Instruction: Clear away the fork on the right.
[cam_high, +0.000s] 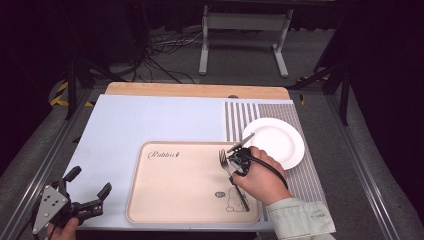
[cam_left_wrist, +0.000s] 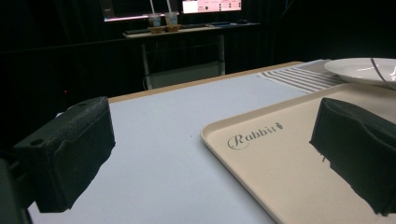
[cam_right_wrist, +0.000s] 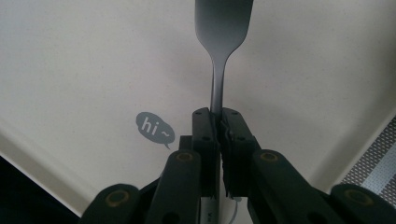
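**Fork clamped over the tray, left tongs idle**

Table (cam_high: 150, 120): pale blue-grey top, wooden strip along the far edge, seen from the high view. A striped grey mat (cam_high: 305, 180) covers its right side.

Tray (cam_high: 175, 185): beige, rounded corners, lying near the front edge of the table, right edge just beside the striped mat. "Rabbit" printed at its far left corner, a small cartoon figure and a "hi~" speech bubble (cam_right_wrist: 154, 128) toward its near right. In the left gripper view the tray's rim (cam_left_wrist: 243, 186) runs between the two jaws, with the lettering readable.

Plate (cam_high: 275, 141): white, round, sitting on the striped mat beyond the tray's far right corner, apart from the tray.

Left gripper (cam_high: 89, 192): at the table's front left corner, off the tray to its left, held by a hand at the bottom edge. Jaws stand wide apart with nothing between them; the left gripper view shows open table and tray in the gap.

Right gripper (cam_high: 234, 167): over the right part of the tray, a hand wrapped around it, pale green sleeve (cam_high: 300, 220) behind. Jaws drawn narrow and pinching the fork's handle; the right gripper view shows the pads pressed on the thin stem.

Fork (cam_high: 226, 162): metal, held in the right gripper above the tray surface, tines pointing toward the far side, handle running back toward the person. Whether it touches the tray, I cannot tell.
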